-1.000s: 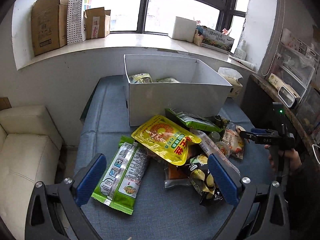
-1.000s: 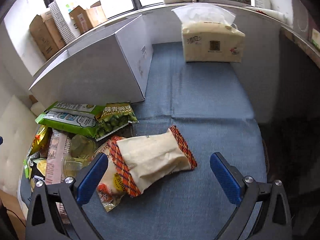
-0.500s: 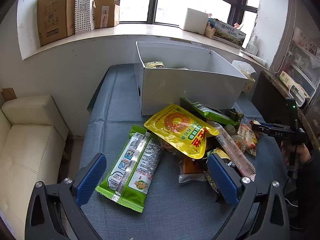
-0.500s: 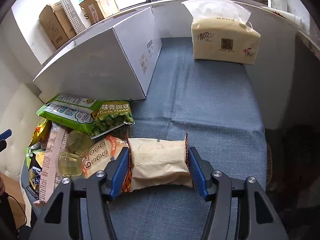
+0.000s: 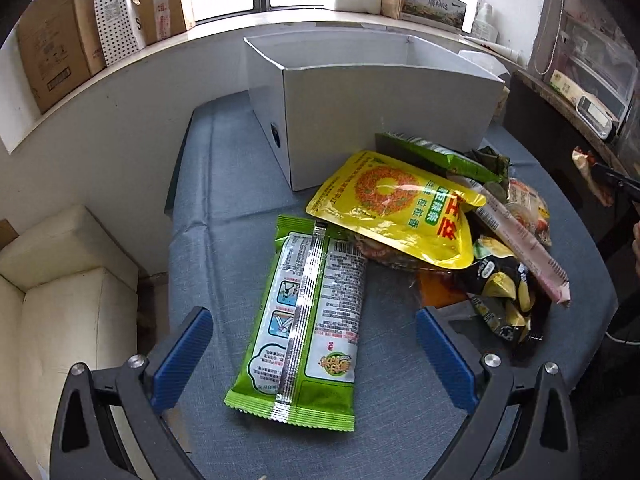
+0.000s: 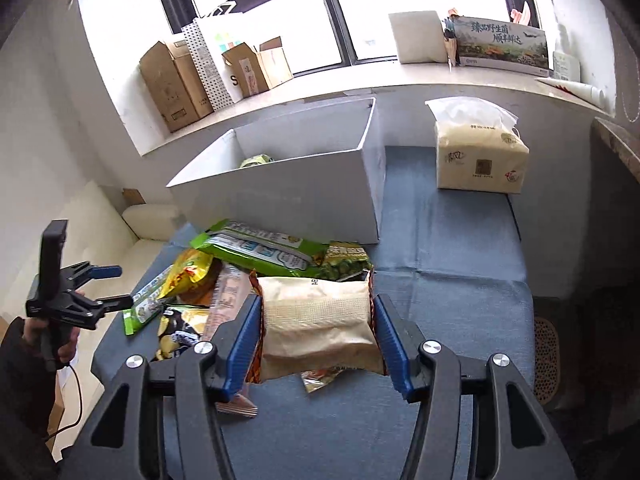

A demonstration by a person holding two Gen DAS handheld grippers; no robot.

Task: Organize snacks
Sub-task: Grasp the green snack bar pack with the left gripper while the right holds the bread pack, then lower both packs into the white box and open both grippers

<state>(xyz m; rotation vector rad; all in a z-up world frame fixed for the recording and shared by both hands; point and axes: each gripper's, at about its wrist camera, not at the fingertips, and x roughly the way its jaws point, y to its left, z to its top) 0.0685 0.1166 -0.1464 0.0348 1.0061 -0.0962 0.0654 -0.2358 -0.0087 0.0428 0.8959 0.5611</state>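
My right gripper [image 6: 316,330] is shut on a beige snack packet [image 6: 316,320] and holds it lifted above the blue table. A white box [image 6: 288,196] stands ahead with a yellow-green packet [image 6: 256,159] inside. My left gripper [image 5: 312,356] is open, low over a long green packet [image 5: 308,316] that lies between its fingers. A yellow pouch [image 5: 400,208] tops the snack pile [image 5: 500,264] to its right. The left gripper also shows in the right wrist view [image 6: 106,284].
A tissue pack [image 6: 480,156] stands right of the box. Cardboard boxes [image 6: 176,80] and a dotted bag [image 6: 208,60] line the window sill. A cream sofa [image 5: 60,300] is left of the table [image 5: 224,184]. A dark cabinet edge [image 5: 560,140] is on the right.
My right gripper closed on the beige packet and lifted it, tilting up toward the box. My left gripper dropped lower and closer over the green packet.
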